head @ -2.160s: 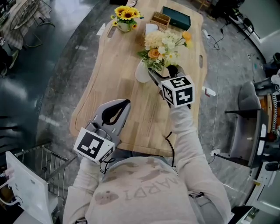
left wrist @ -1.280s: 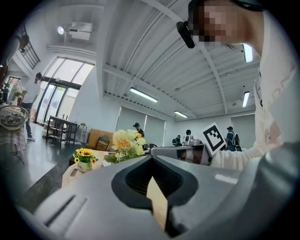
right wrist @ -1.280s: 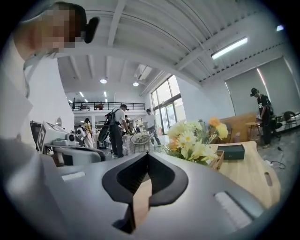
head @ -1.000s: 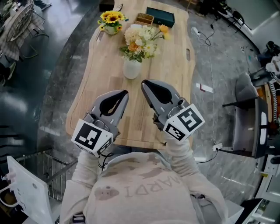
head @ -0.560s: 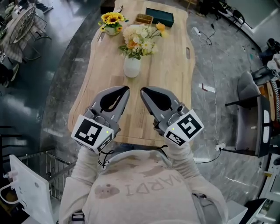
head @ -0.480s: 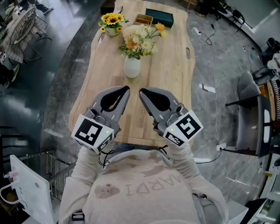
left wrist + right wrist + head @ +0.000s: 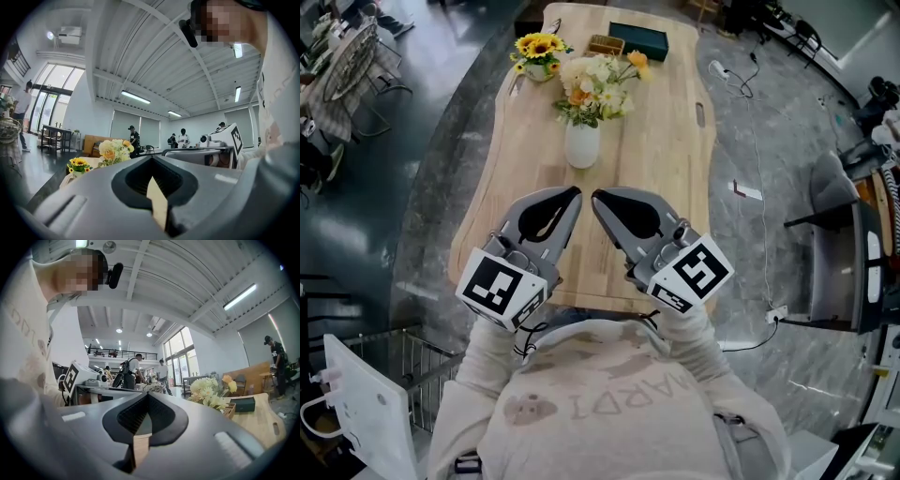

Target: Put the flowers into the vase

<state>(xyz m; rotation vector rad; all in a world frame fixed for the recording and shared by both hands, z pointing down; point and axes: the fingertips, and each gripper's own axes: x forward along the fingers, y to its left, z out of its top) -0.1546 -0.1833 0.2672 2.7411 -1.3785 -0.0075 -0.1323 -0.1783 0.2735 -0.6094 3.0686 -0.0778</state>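
A white vase (image 7: 582,146) stands upright on the wooden table (image 7: 675,141), holding a bouquet of cream, orange and yellow flowers (image 7: 595,84). Both grippers hover over the table's near end, well short of the vase. My left gripper (image 7: 573,194) is shut with nothing in it. My right gripper (image 7: 597,198) is shut and empty too, its tip almost touching the left one's. The left gripper view shows the bouquet (image 7: 114,150) far off beyond the shut left gripper (image 7: 152,158). In the right gripper view the bouquet (image 7: 211,391) stands to the right of the shut right gripper (image 7: 147,394).
A small pot of sunflowers (image 7: 538,52), a little wooden box (image 7: 606,44) and a dark green box (image 7: 639,40) sit at the table's far end. A chair (image 7: 834,246) stands right of the table and a wire rack (image 7: 403,367) at lower left. People stand in the background.
My right gripper has let go of the bouquet in the vase and drawn back to the table's near end, closing in beside the left gripper. The left gripper has barely moved.
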